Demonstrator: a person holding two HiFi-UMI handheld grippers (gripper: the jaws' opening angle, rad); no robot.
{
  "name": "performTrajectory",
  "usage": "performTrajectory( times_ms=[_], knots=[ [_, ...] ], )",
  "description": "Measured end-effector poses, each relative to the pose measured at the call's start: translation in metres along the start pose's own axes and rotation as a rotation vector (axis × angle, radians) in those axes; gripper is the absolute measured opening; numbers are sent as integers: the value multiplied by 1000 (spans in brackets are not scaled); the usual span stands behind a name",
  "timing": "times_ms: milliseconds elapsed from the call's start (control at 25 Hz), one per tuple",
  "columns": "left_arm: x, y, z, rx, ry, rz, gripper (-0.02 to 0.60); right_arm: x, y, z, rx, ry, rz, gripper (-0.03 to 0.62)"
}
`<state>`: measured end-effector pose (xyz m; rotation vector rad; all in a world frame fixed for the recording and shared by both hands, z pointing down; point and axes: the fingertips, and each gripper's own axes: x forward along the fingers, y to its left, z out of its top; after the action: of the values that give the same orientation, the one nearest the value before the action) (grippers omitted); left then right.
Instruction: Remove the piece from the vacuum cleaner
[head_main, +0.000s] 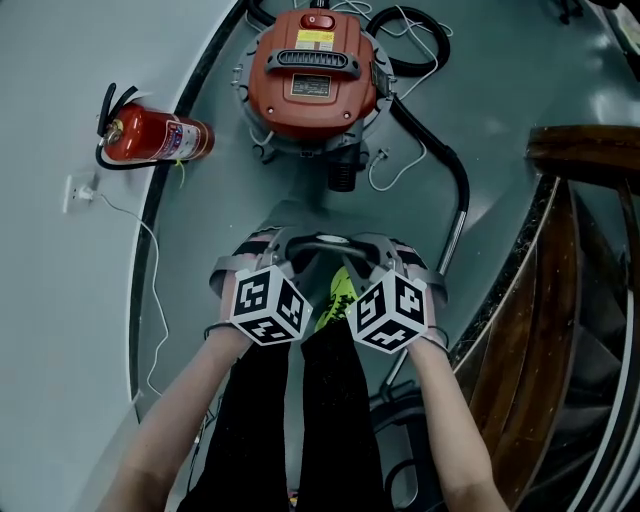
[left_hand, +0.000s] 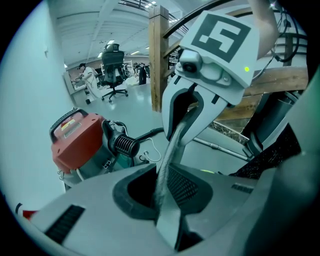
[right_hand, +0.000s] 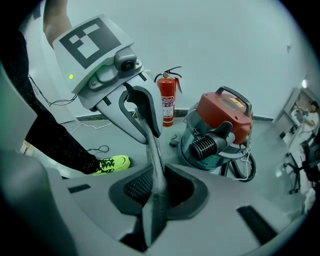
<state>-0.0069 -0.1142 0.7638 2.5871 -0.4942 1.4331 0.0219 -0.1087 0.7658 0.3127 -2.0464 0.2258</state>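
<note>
"Piece (head_main: 326, 240), that thin grey band: hanging where just now?"

"Arching in the air from the left gripper (head_main: 280, 246) across to the right gripper (head_main: 385, 246), above the dark trousers (head_main: 300, 400) and the yellow shoe (head_main: 342, 290)."

"Being held how?"

"Being pinched at both ends, with each pair of jaws standing narrow and pressing flat on the band; showing plainly in both gripper views, running straight out of one grip into the other."

"Lying which way against the vacuum cleaner (head_main: 312, 72)?"

"Stretching side to side across the body, with the red-topped cleaner standing on the floor (head_main: 500, 60) ahead, well apart and touching none of it. Facing the ribbed black port (head_main: 343, 176) on the cleaner's near side."

"Sitting nearer either hand?"

"Seeming shared evenly: both grippers pointing steeply down, side by side, at about the same height."

"Needing what next, then?"

"Judging by that gap, looking already free of the cleaner. Probably calling for carrying both ends together, keeping the spacing steady to avoid buckling or twisting the band, and steering clear of the black hose (head_main: 452, 165) curling along the floor on the right."
</note>
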Motion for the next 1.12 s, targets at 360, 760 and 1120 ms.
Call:
performTrajectory(
  times_ms=[360,760,1120],
  knots=[
    [14,-36,-32,-8,21,-18,71,24,39,-21,-7,16,27,66],
    [31,-60,-62,-34,23,-43,69,53,64,-38,-13,38,68,64],
    [45,-55,-77,-63,21,-79,67,71,62,-39,51,44,82,66]
  ],
)
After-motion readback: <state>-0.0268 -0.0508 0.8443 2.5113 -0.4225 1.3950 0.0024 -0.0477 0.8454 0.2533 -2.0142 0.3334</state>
